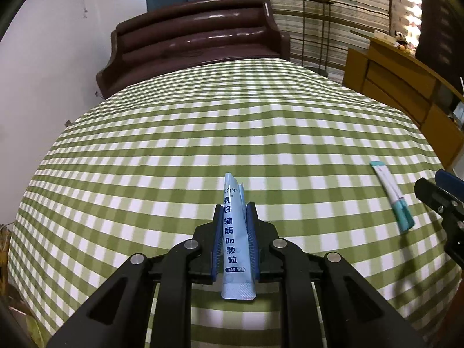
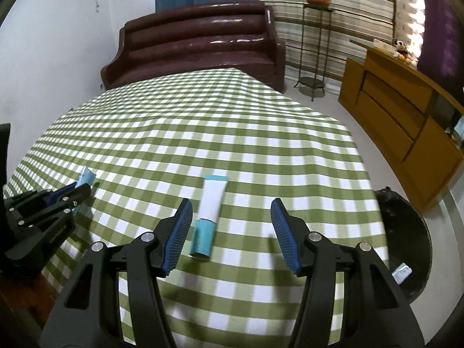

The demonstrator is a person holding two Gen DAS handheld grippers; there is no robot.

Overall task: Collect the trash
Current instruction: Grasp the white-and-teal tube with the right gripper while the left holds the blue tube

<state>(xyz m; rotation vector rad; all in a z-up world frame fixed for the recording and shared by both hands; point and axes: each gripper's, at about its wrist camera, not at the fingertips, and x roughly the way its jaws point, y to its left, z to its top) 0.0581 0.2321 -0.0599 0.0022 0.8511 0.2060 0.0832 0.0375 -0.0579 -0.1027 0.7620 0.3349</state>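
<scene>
Two handheld grippers work over a table w/ a green-and-white checked cloth [image 2: 232, 133].

Left wrist view, centre-bottom of frame: the left gripper [image 1: 235, 211] is clenched on a pale blue sachet [image 1: 234, 232] printed w/ dark characters. The sachet stands lengthwise between the blue ribbed pads [image 1: 251, 232], top end poking out past the tips, crimped bottom end hanging below. Judged step: carry this piece to the bin. Doing it well likely means keeping the squeeze steady, as the sachet is thin and slick and could slide out.

Right wrist view, centre of frame: a white tube w/ teal cap [image 2: 209, 217] lies flat on the cloth, cap end nearest the camera. The right gripper [image 2: 232, 220] is released, fingers spread either side of the tube, not touching it; the tube sits left of centre, nearer the left-hand pad. Shifting so it sits mid-gap before closing would probably give a cleaner grasp.

Lower right of that frame: a dark bin [image 2: 406, 237], beside the table edge, w/ a small packet inside.

Pose: both grippers angle downward at the tabletop. In the right view's left edge, the left gripper shows side-on, sachet tip raised off the cloth.
</scene>
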